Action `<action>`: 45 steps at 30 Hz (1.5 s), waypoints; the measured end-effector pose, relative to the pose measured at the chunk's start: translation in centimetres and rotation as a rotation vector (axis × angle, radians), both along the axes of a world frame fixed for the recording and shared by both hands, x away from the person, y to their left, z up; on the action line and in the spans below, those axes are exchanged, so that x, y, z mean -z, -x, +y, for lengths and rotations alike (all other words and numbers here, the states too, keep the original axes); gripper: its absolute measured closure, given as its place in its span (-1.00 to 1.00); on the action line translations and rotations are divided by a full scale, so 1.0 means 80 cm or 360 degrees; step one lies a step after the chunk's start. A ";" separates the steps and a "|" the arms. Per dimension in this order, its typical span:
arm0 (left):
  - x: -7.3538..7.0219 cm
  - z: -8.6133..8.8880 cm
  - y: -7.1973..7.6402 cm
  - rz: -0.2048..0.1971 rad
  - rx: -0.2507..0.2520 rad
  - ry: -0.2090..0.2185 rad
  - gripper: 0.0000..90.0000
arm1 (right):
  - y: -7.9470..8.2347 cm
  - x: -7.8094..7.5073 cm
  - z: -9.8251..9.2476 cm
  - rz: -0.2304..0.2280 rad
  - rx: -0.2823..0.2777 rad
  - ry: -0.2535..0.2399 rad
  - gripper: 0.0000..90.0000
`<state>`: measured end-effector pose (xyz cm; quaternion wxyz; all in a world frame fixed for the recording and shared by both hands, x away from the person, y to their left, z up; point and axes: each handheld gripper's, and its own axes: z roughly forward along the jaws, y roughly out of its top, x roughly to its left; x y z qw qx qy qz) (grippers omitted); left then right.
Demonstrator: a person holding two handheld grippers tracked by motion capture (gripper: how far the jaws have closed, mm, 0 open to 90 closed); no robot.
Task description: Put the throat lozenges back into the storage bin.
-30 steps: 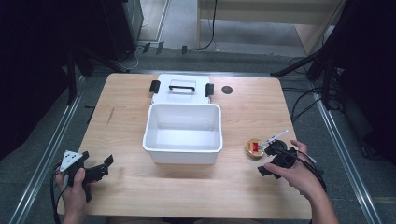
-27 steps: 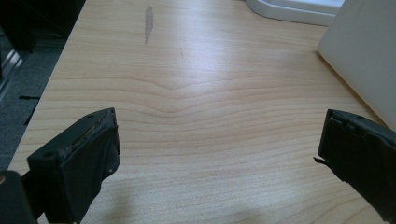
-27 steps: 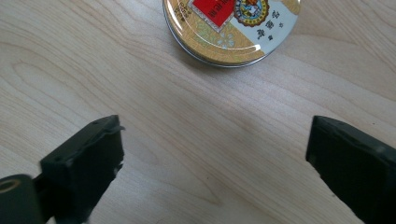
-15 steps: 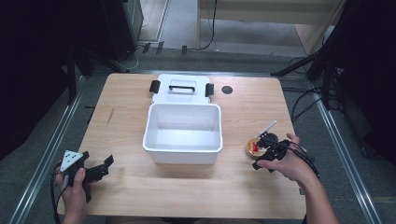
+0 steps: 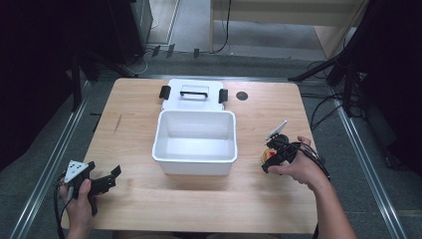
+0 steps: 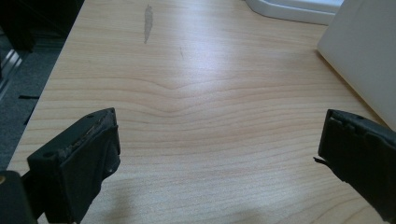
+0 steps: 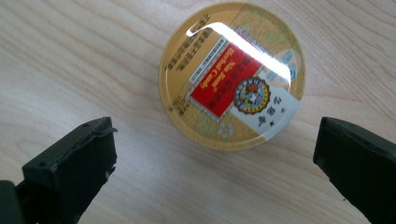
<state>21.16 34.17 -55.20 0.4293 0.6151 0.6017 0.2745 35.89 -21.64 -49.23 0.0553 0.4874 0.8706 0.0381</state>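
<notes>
Right tongs just opened wide, hovering over the tin on the worktop at the tub's 3 o'clock; left tongs apart, idle. Could skid off the low, glossy lid if closed too high.

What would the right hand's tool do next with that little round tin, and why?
Probably ease the right gripper forward so its jaws straddle the round tin, then close. The jaws stand wide open, having just opened, with nothing between them, and the tin lies flat on the table just ahead. The open white bin nearby looks like its likely destination.
</notes>
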 end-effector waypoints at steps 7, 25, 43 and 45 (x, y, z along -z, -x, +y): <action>0.000 0.000 0.000 0.0000 0.0000 0.0007 -1.00 | -0.018 0.006 0.002 -0.0031 0.0114 0.0043 -0.81; 0.000 0.001 -0.001 -0.0002 0.0005 0.0013 -1.00 | -0.031 0.015 0.012 0.0009 0.0166 0.0023 -0.55; 0.000 0.001 -0.001 0.0003 -0.0005 0.0011 -1.00 | -0.021 -0.038 0.018 -0.0079 -0.0094 -0.0072 -0.55; 0.000 0.001 -0.001 0.0002 -0.0005 0.0010 -1.00 | -0.019 -0.044 0.021 -0.0087 -0.0134 -0.0069 -0.55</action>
